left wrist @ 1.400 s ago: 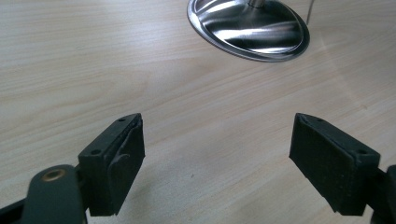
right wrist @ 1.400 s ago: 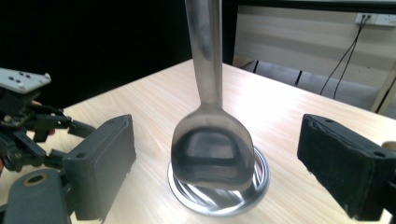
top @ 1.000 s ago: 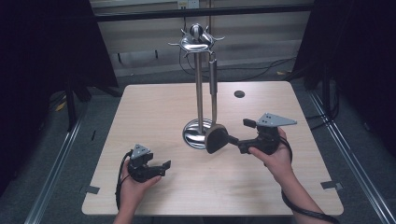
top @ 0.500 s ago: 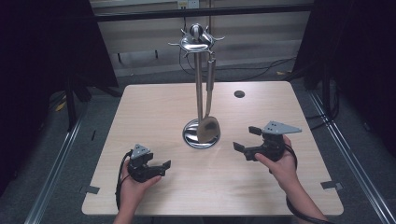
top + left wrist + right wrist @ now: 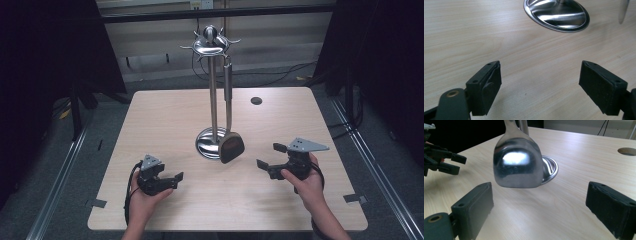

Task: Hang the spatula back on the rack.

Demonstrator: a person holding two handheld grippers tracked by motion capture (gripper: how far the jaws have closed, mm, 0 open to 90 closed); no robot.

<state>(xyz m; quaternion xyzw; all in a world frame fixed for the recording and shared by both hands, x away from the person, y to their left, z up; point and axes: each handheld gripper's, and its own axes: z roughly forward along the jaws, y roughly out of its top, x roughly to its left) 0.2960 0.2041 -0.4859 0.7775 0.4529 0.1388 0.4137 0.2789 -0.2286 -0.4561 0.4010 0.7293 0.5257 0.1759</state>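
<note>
Bare tabletop [image 5: 165, 120] lies left and near; the utensil stand [image 5: 214, 90] (hanging spatula [image 5: 231, 146] included) blocks the centre.

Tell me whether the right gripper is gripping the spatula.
No: the right gripper stands open, its jaws wide apart, short of the hanging spatula.

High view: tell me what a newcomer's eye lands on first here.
The tall steel utensil stand at the middle of the wooden table, with a shiny spatula hanging from its top, blade near the round base. Next, the two open black grippers near the front edge: the left gripper and the right gripper beside the blade.
</note>
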